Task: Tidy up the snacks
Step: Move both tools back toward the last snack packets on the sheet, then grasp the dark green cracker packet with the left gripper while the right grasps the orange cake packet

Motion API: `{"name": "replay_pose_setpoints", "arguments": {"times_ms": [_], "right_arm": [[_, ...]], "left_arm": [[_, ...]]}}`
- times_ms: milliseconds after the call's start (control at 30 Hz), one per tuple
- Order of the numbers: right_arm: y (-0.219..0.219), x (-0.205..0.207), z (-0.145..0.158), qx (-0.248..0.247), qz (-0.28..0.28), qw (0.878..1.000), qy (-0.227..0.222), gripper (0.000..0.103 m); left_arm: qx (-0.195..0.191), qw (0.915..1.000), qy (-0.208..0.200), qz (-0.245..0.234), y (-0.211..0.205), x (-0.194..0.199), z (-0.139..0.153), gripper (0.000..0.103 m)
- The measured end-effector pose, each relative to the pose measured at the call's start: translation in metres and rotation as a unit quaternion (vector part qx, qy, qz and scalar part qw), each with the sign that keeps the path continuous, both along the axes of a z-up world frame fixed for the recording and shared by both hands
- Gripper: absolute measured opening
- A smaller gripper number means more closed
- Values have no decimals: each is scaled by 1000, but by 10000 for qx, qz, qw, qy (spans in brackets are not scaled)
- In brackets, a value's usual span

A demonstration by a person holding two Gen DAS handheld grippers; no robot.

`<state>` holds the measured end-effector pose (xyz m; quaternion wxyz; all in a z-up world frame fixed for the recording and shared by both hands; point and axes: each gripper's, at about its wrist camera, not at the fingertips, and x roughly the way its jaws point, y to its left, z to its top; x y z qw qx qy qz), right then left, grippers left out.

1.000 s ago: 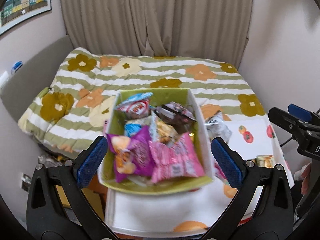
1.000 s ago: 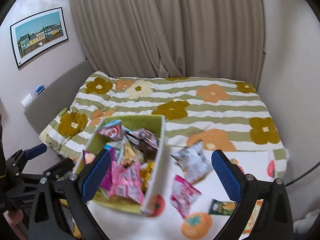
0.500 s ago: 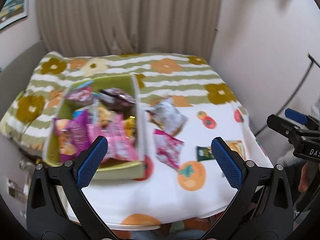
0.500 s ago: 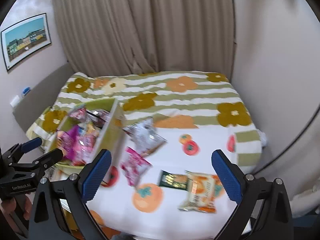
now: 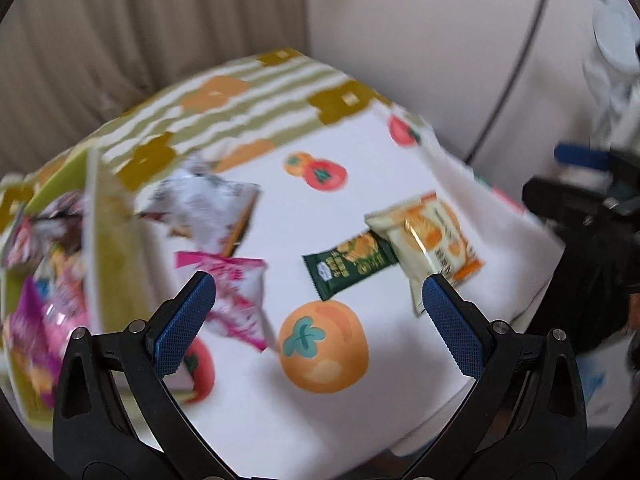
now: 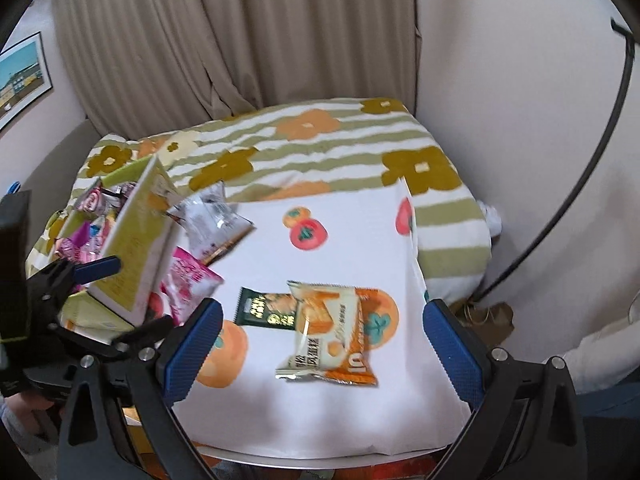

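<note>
A: What lies ahead of the right fingers (image 6: 452,344)?

B: The cream-and-orange packet (image 6: 330,336) sits between them, overlapping the dark green packet (image 6: 266,312). Bare table (image 6: 360,420) shows just below.

A: And to their left?

B: The green box (image 6: 136,240), with the pink packet (image 6: 188,286) against its wall, blocks that side.

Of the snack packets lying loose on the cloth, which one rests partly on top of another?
The cream-and-orange packet. Its end overlaps the dark green packet; the pink and silver packets lie farther left.
</note>
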<state>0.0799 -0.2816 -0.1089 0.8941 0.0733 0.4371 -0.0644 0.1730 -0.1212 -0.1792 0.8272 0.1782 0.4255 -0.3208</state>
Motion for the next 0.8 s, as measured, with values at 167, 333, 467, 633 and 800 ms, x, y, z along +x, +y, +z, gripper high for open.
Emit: {"name": "replay_pose_setpoints", "arguments": {"times_ms": [167, 333, 467, 633, 800], "right_arm": [[-9, 5, -31, 139, -89, 9997, 192, 100], [-16, 12, -64, 247, -160, 9986, 449, 100], [-19, 17, -89, 275, -295, 9969, 674, 100], [-21, 18, -109, 507, -562, 9925, 964, 100], [-19, 23, -119, 472, -551, 9918, 1054, 100]], "left_arm": [[488, 9959, 173, -744, -33, 18, -37, 103], [1078, 9834, 288, -1434, -64, 36, -69, 103], [1597, 9680, 457, -1880, -82, 43, -100, 84], [1836, 9563, 579, -2200, -91, 51, -119, 83], [1825, 9469, 782, -2531, -101, 58, -122, 83]]}}
